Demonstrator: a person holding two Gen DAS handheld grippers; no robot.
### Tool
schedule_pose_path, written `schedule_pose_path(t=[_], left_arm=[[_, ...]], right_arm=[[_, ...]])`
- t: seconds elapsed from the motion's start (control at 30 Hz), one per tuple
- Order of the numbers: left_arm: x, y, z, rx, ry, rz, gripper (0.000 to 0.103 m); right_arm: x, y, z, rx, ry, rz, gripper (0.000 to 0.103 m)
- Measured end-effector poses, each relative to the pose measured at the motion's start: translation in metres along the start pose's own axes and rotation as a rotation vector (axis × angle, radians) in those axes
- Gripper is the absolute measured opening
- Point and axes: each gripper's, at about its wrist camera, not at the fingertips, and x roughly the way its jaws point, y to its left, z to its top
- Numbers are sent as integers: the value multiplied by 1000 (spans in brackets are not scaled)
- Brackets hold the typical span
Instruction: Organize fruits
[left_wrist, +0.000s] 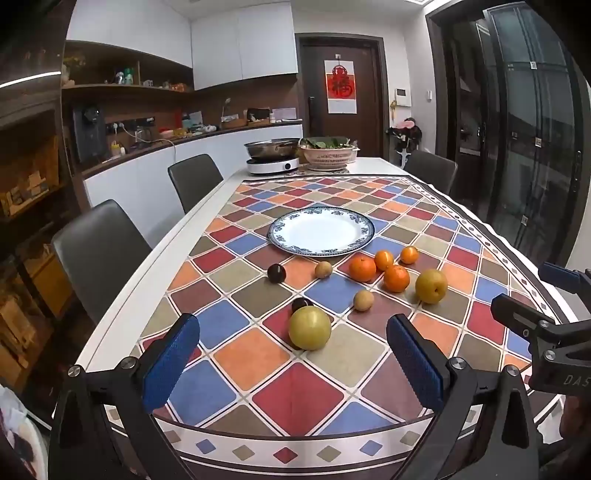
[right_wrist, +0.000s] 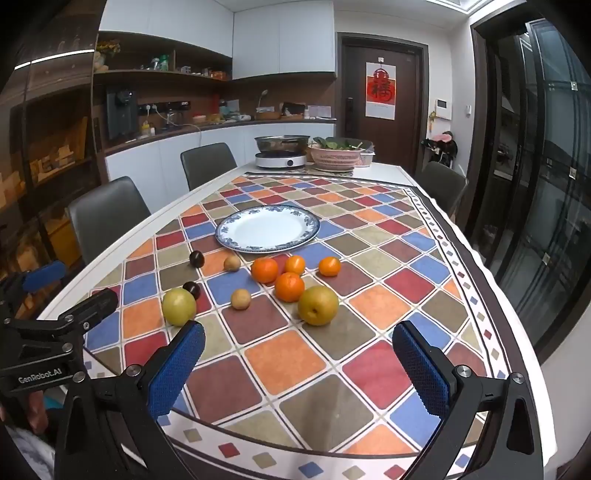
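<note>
- Far left on the patterned tablecloth (left_wrist: 280, 391): two dark plums, one (left_wrist: 276, 273) out alone, the other (left_wrist: 301, 304) tucked just behind the big green pear (left_wrist: 309, 328).
- Left gripper (left_wrist: 291, 365) hangs over the near edge, jaws spread wide, nothing between them — the green pear sits dead ahead and close, right on its centre line. A round fruit, so no long axis to line up with.
- Middle: two small tan fruits (left_wrist: 324, 269) and (left_wrist: 363, 300), loose, apart from each other.
- Then a cluster of four oranges (right_wrist: 264, 270), bunched near the plate's front rim.
- Right gripper (right_wrist: 299, 369) is equally agape and empty; the yellow pear (right_wrist: 318, 305) lies just in front of it, nearer this hand than the other.
- Plate (right_wrist: 236, 242), blue-rimmed, sits beyond all the fruit and holds nothing yet. My read: sorting hasn't begun.
- Far end: a pan (right_wrist: 281, 143) on a cooker, and a pink basket (right_wrist: 334, 157) of leafy greens.
</note>
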Motion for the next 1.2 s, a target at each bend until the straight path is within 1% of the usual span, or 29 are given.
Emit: schedule_pose_path(t=[0.1,0.57,1.1,1.2], left_arm=[[0,0,0,1,3,-8,103],[-4,-5,2,1,-2,3,103],[-3,-3,2,0,-4,0,103],[-7,-4,2,0,-5,-1,103]], right_arm=[[-1,-1,0,-1,-1,1,102],[0,-2,-1,-1,0,-1,102],[0,-1,-2,-3,-1,-1,102],[0,-1,-2,-3,-2,-1,102]])
